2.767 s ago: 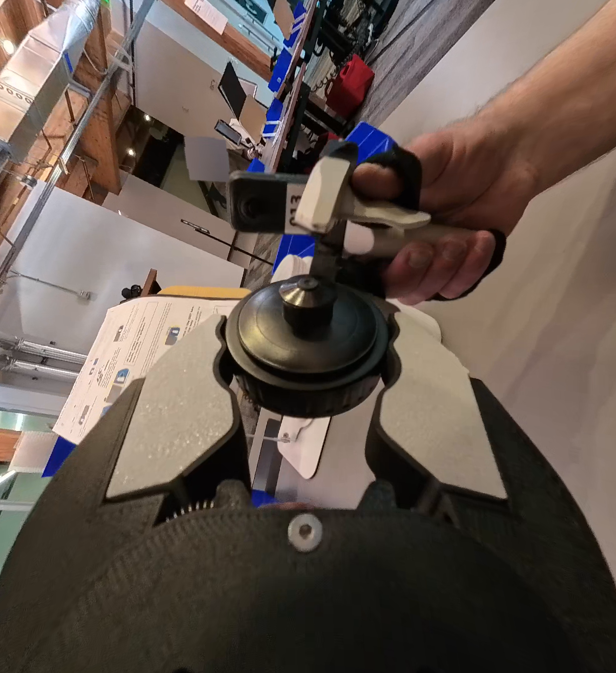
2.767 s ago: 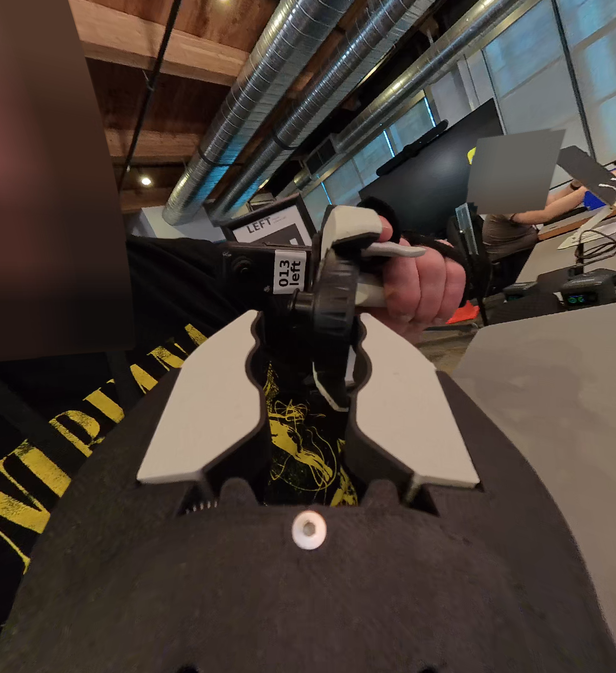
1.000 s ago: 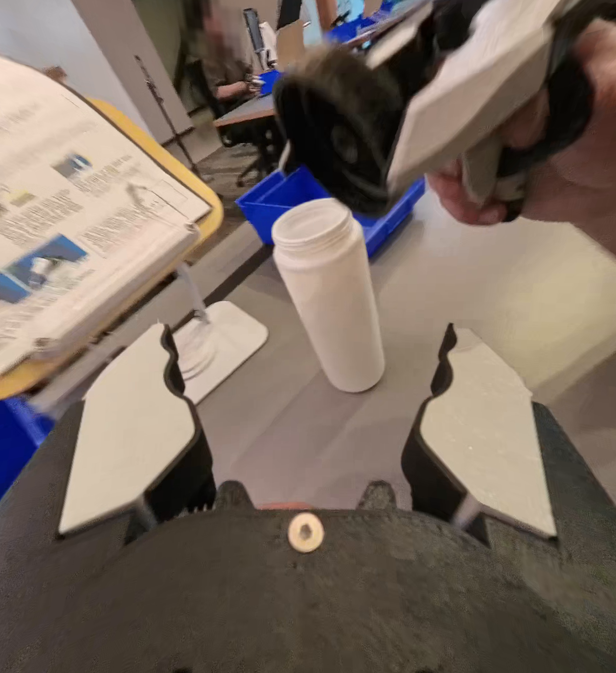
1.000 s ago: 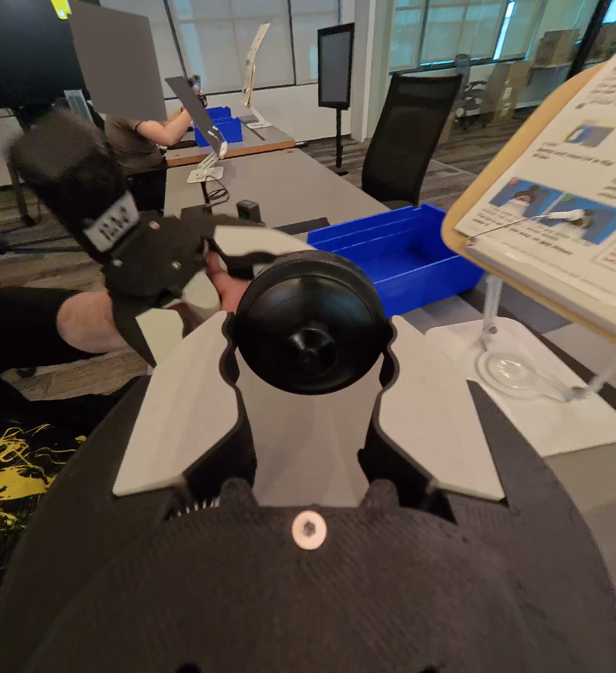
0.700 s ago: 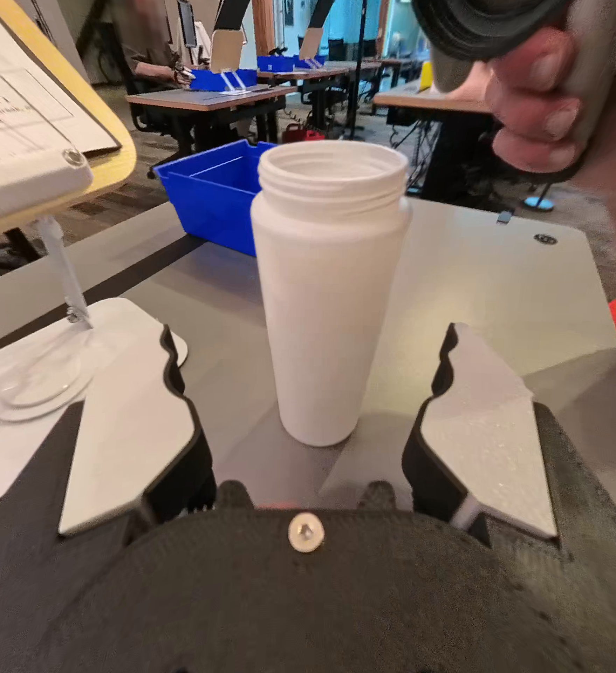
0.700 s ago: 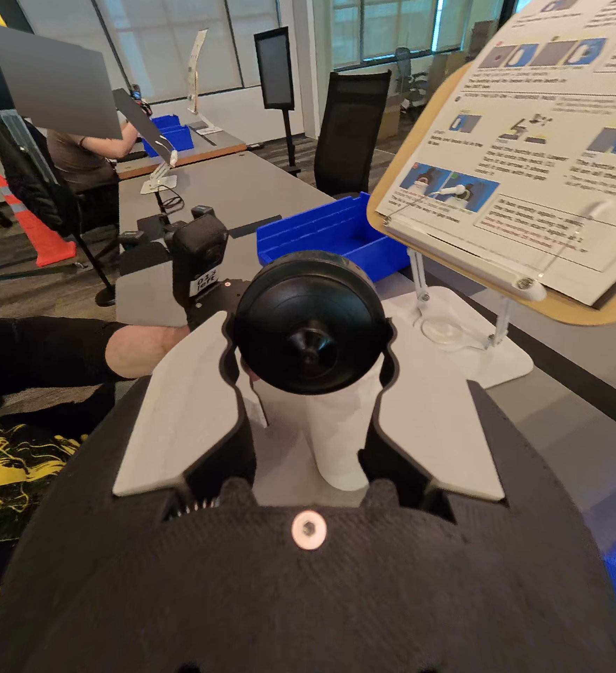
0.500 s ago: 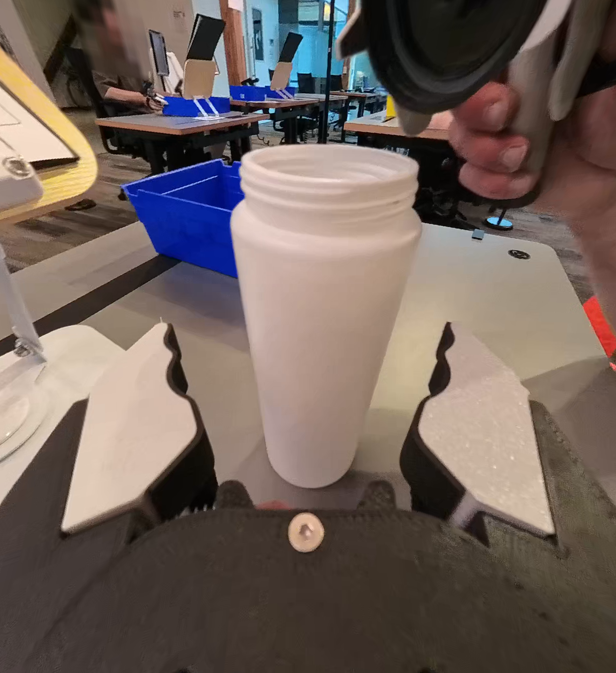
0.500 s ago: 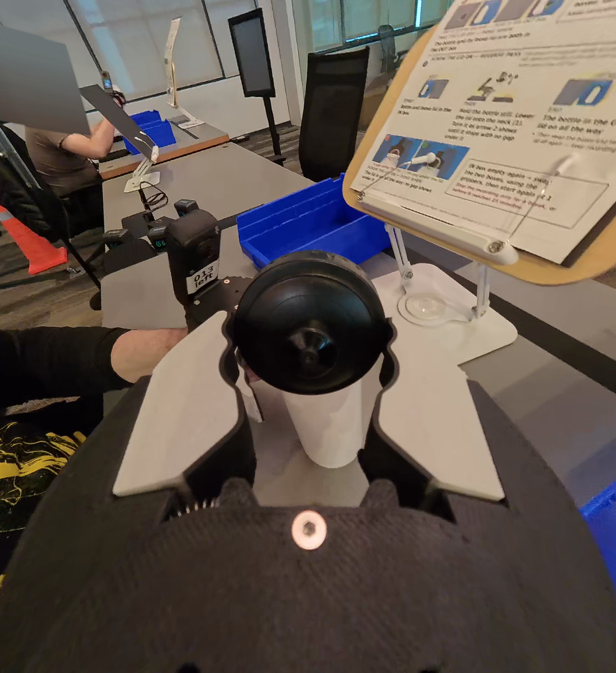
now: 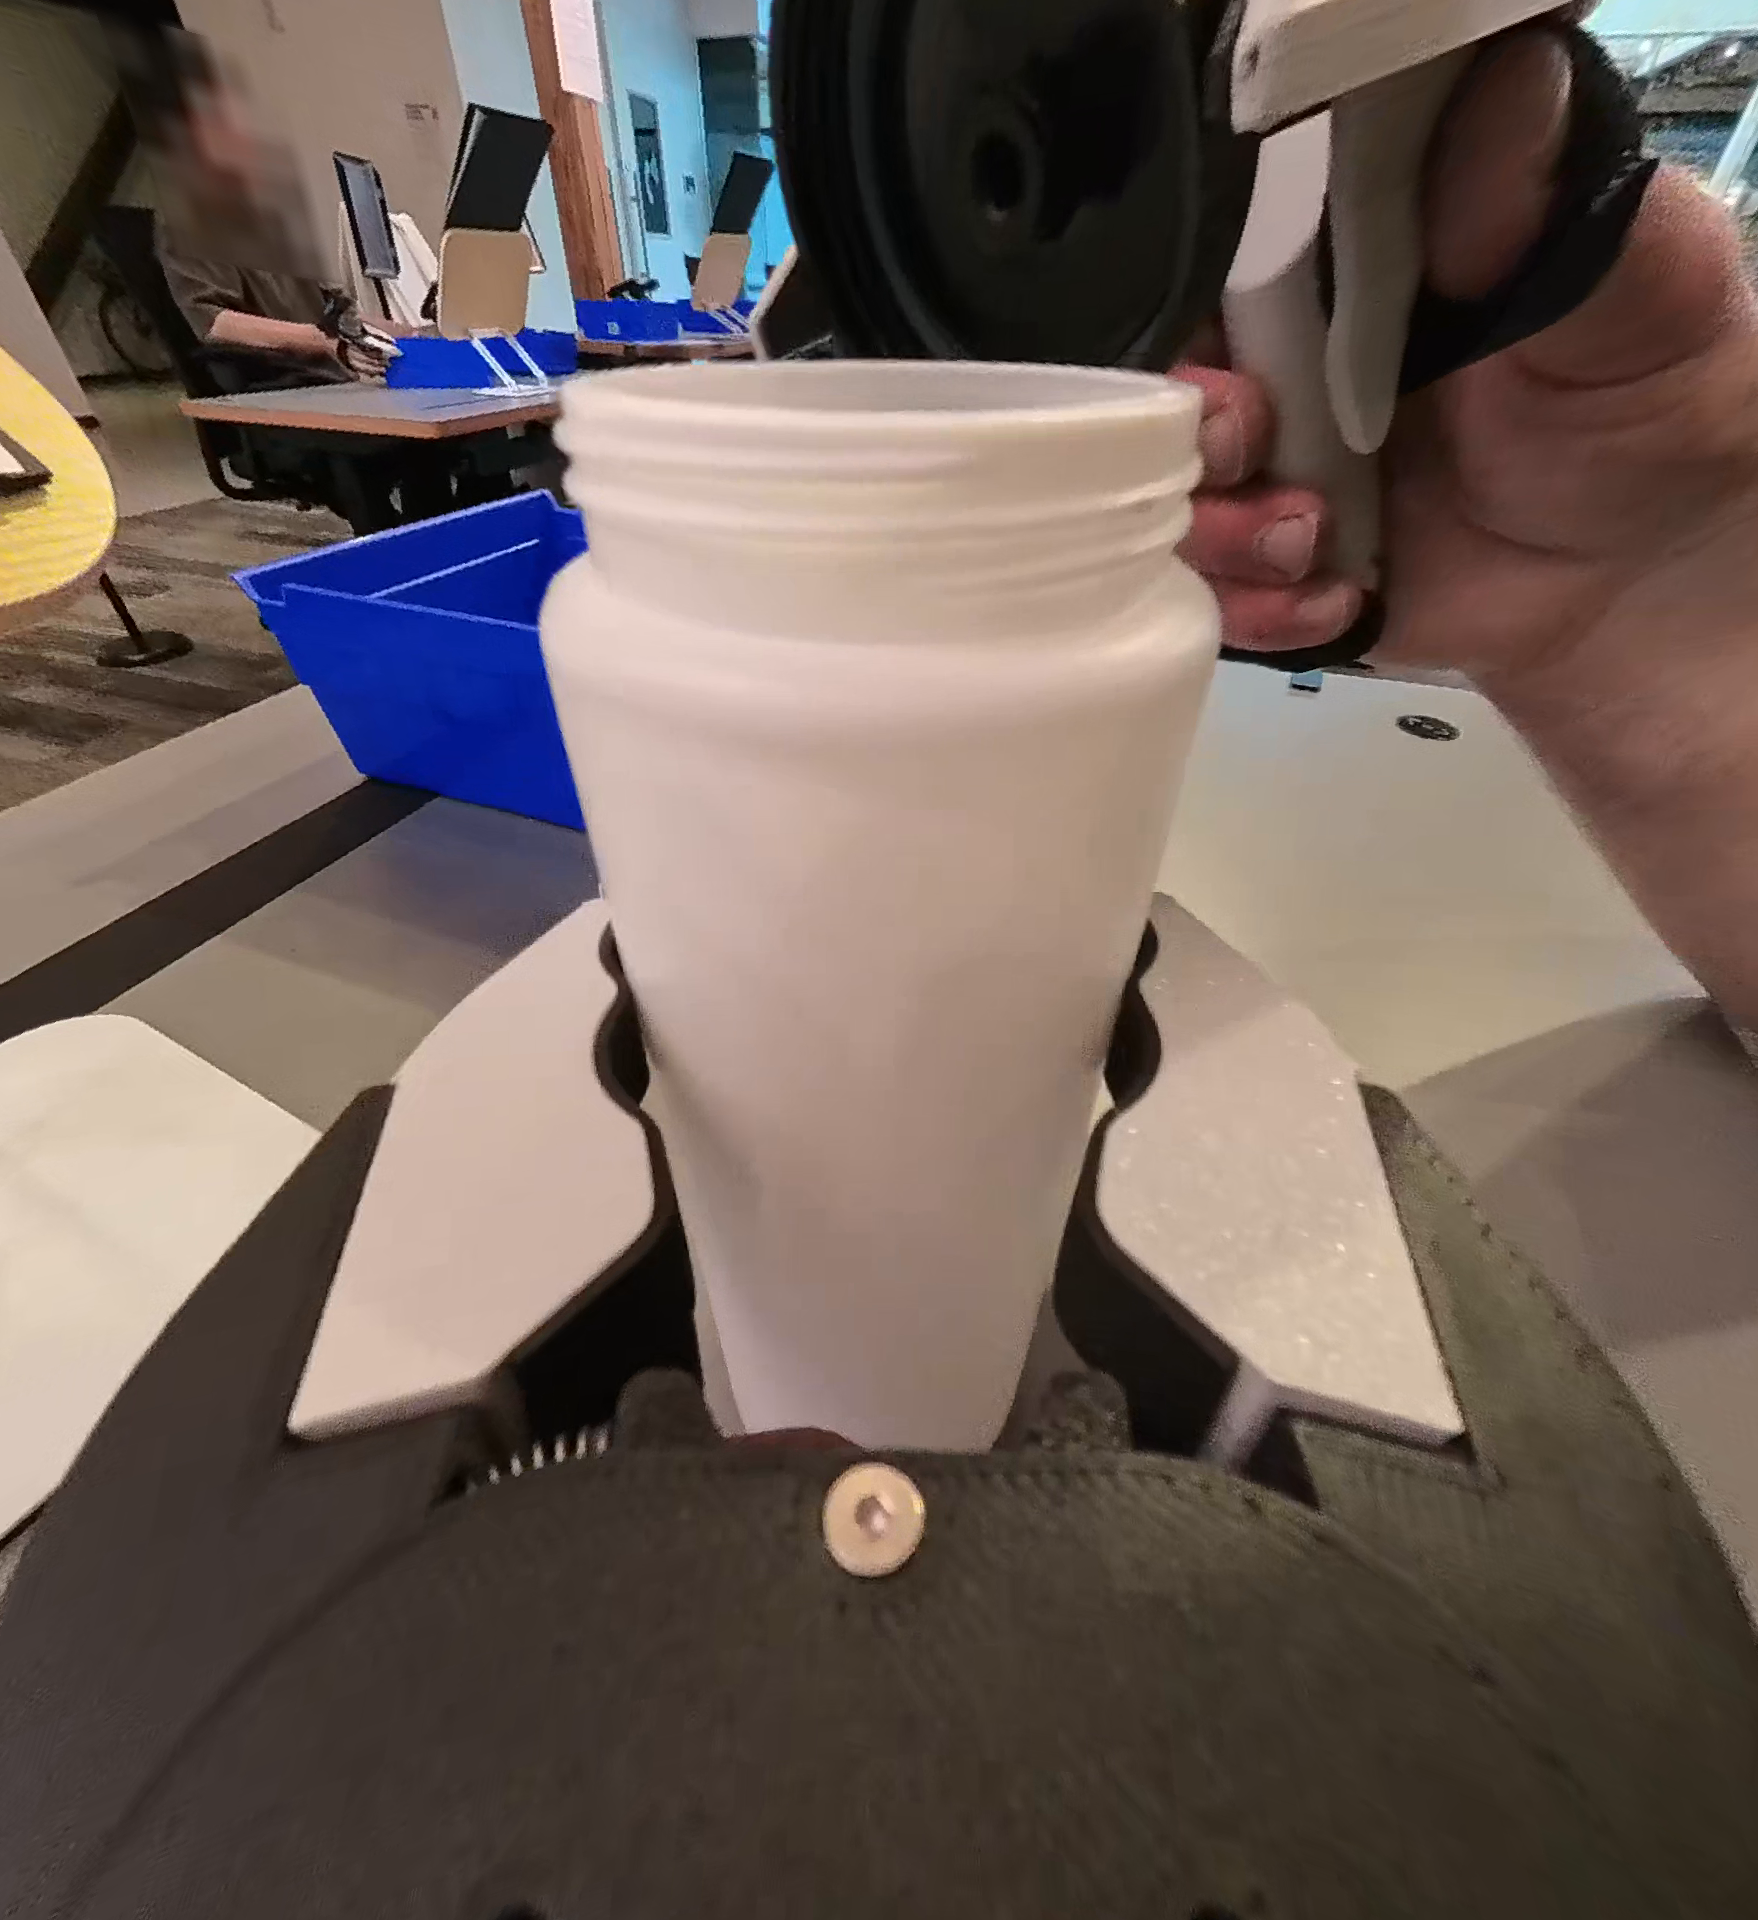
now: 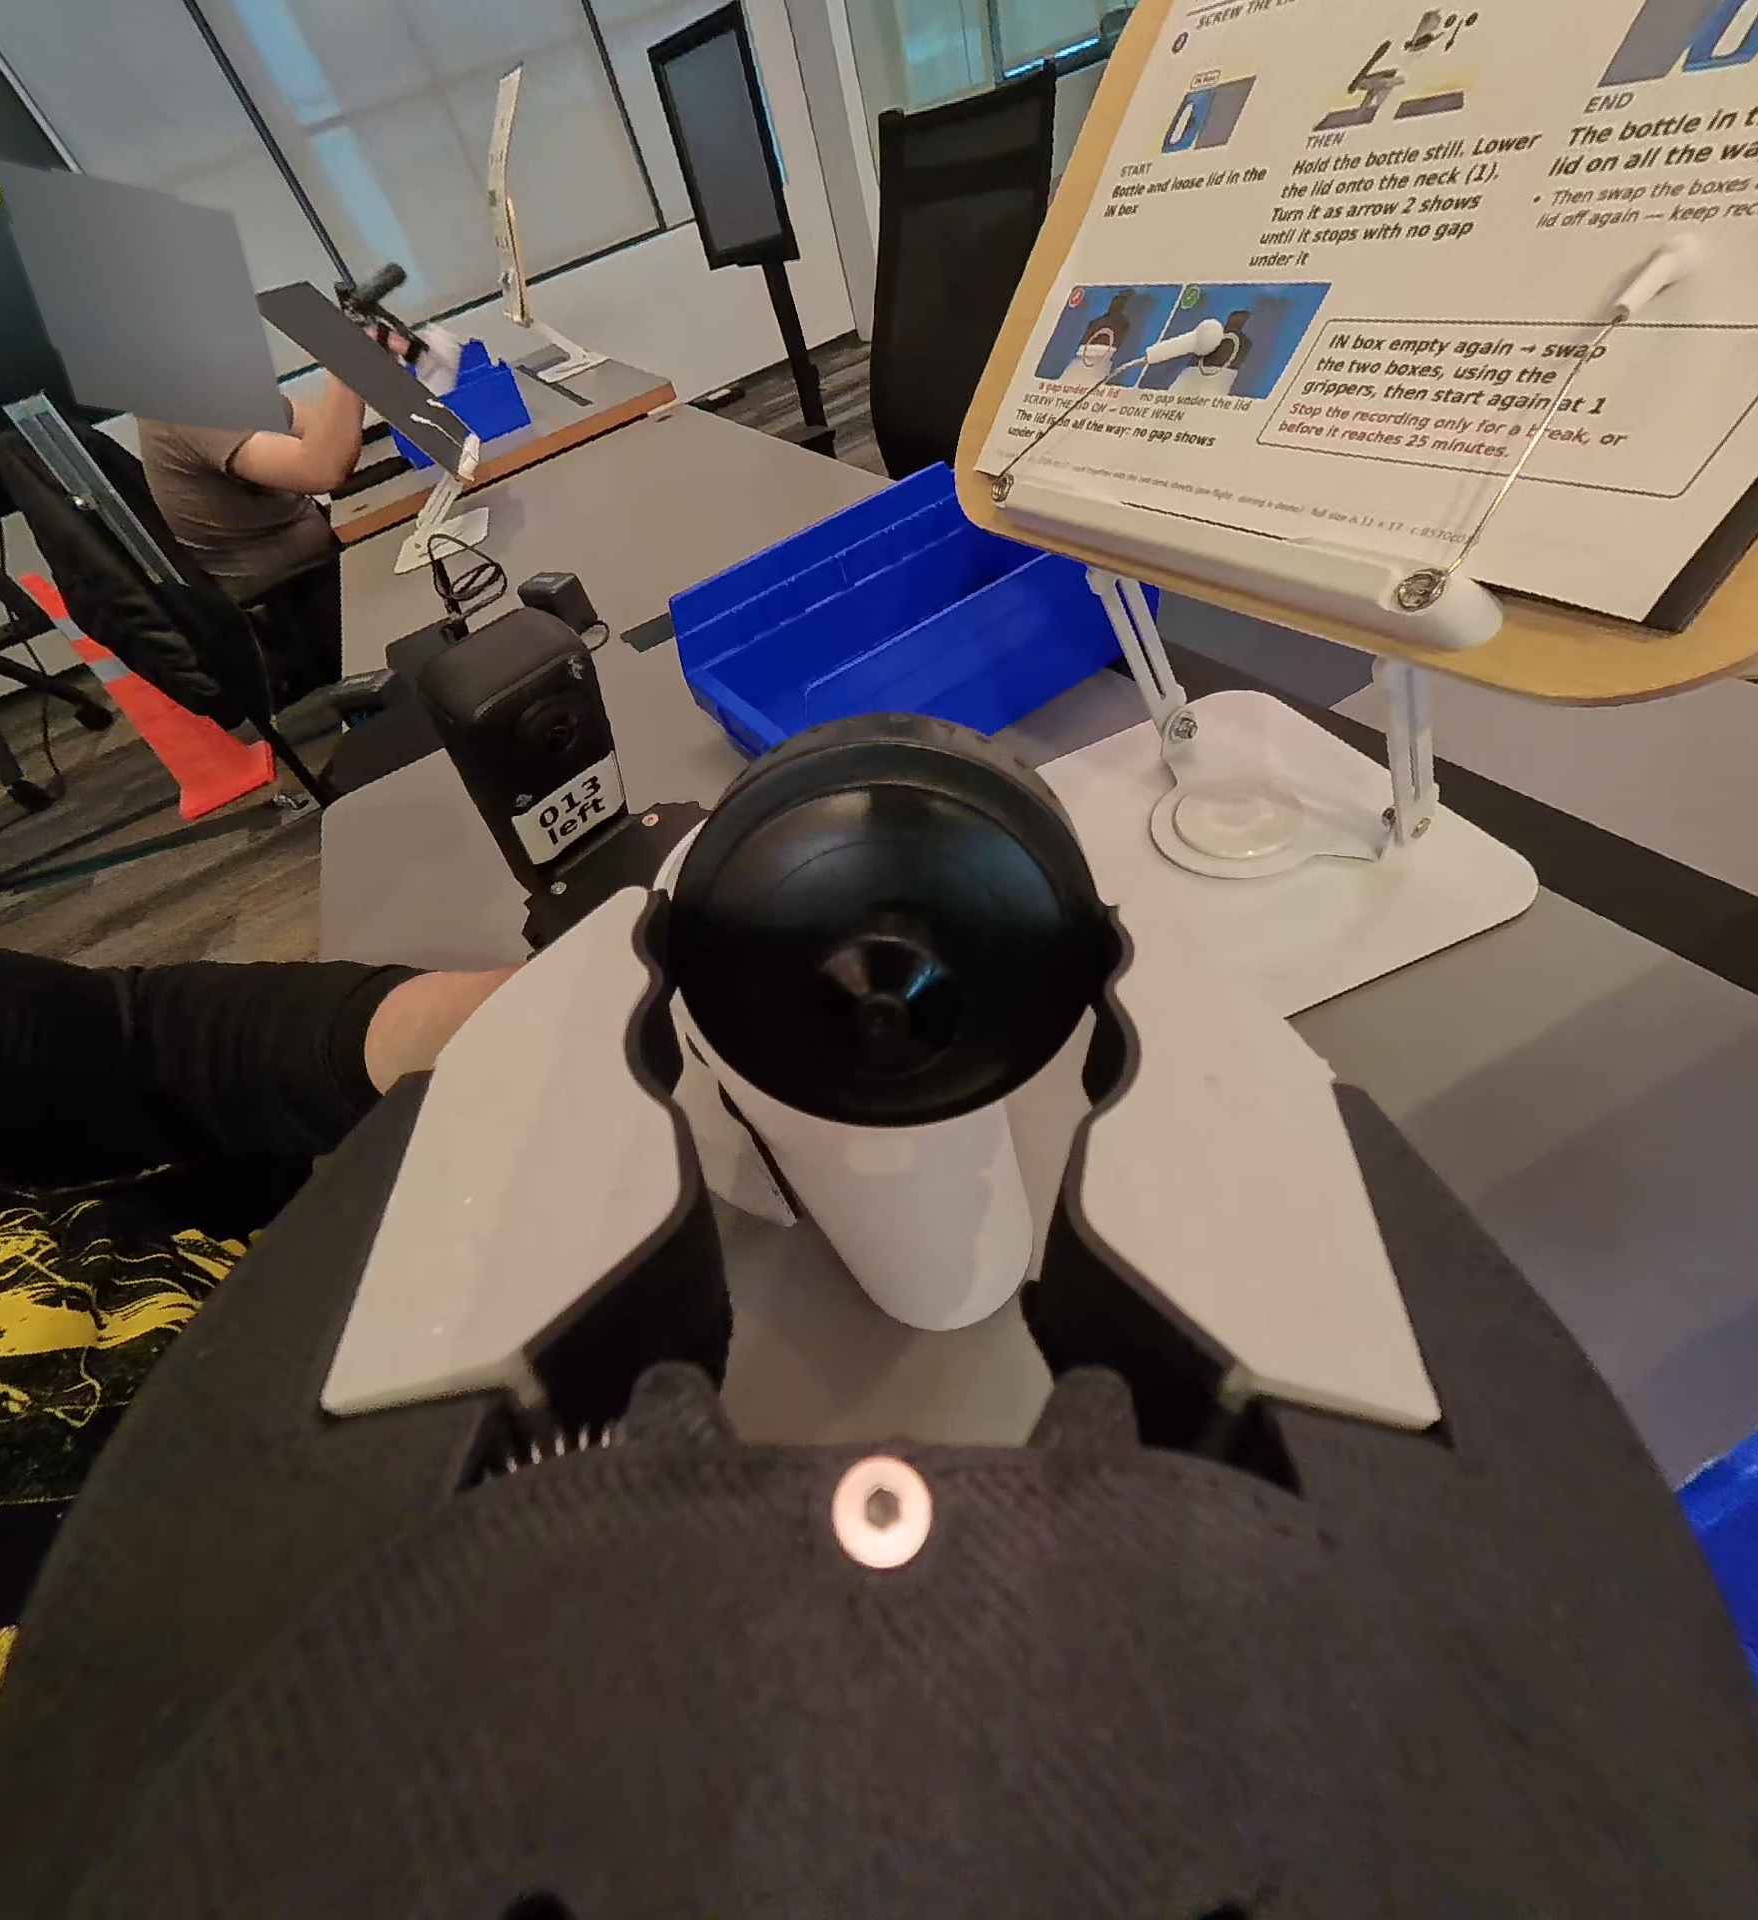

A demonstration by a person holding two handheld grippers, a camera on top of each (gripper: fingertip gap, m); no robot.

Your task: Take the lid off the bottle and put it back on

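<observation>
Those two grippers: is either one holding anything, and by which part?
Both are. The left gripper clamps the white bottle around its lower body. The right gripper holds the black lid by its rim, above the bottle's open mouth.

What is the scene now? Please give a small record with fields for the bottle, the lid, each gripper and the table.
bottle: white bottle, upright, mouth open, no lid on it
lid: black lid, held above the bottle's mouth, not yet on the neck
left gripper: left gripper closed around the bottle's body
right gripper: right gripper shut on the lid
table: grey table, with a blue bin and a document stand behind the bottle
</observation>
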